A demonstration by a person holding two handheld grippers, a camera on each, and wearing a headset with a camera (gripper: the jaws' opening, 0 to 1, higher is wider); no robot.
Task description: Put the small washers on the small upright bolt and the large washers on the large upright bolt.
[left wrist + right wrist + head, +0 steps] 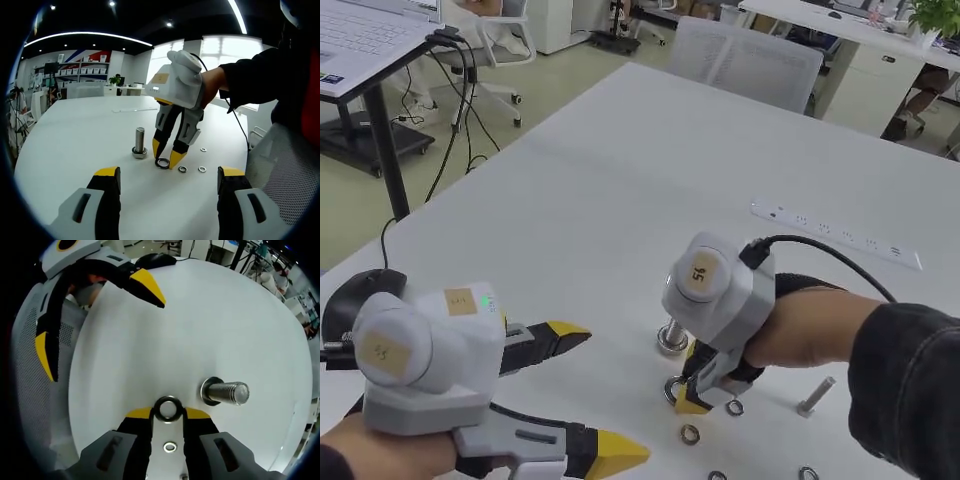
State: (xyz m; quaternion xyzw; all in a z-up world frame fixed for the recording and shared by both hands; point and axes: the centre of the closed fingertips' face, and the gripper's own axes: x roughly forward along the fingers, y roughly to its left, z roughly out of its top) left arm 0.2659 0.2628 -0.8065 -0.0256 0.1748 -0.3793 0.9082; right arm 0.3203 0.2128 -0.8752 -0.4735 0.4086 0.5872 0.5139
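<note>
A large steel bolt (pixel 672 338) stands upright on its head on the white table (pixel 620 180). My right gripper (pixel 685 392) is shut on a large washer (pixel 168 409), held low over the table just in front of that bolt (pixel 227 392). A small bolt (pixel 817 396) lies on its side to the right. Several small washers (pixel 734 407) lie flat near the right gripper. My left gripper (pixel 598 395) stands open to the left with nothing between its jaws, facing the right gripper (pixel 165 156), the washer (pixel 162 163) and the bolt (pixel 140 142).
A white power strip (pixel 835 235) lies farther back on the right. A black mouse (pixel 360 300) sits at the table's left edge. A grey chair (pixel 750 65) stands behind the far edge, and a laptop stand (pixel 370 60) to the left.
</note>
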